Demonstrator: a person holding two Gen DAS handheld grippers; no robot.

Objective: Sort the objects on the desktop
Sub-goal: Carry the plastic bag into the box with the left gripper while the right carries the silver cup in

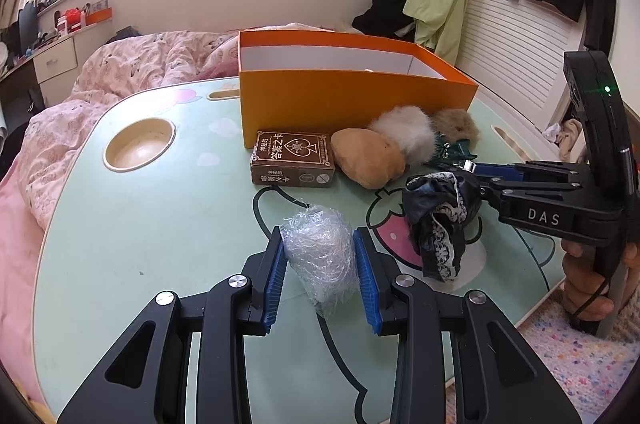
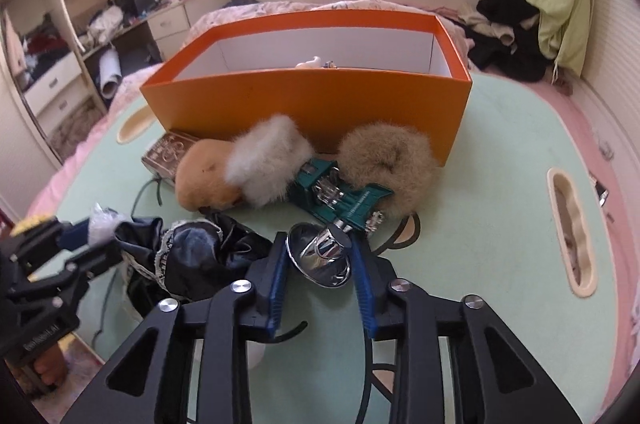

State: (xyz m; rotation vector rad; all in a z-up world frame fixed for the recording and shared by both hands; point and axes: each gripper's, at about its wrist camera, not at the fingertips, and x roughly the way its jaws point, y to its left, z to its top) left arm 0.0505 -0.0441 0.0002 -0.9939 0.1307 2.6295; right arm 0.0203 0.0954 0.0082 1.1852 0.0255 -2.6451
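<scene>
My left gripper (image 1: 320, 248) is shut on a crumpled clear plastic ball (image 1: 320, 256) just above the mint-green table (image 1: 160, 224). My right gripper (image 2: 320, 256) is shut on the shiny chrome wheel (image 2: 322, 258) of a teal toy car (image 2: 340, 195). It also shows in the left wrist view (image 1: 472, 169). A black lace cloth (image 1: 436, 216) lies between the grippers, also in the right wrist view (image 2: 192, 256). An orange box (image 1: 352, 91) stands behind, open-topped, with small items inside (image 2: 316, 63).
In front of the box lie a brown card box (image 1: 292, 159), a tan plush (image 1: 368, 157), a white fluffy scrunchie (image 1: 404, 131) and a beige fluffy scrunchie (image 2: 386, 159). The table has a round cup recess (image 1: 140, 143) and a handle slot (image 2: 572, 228). A pink bed surrounds it.
</scene>
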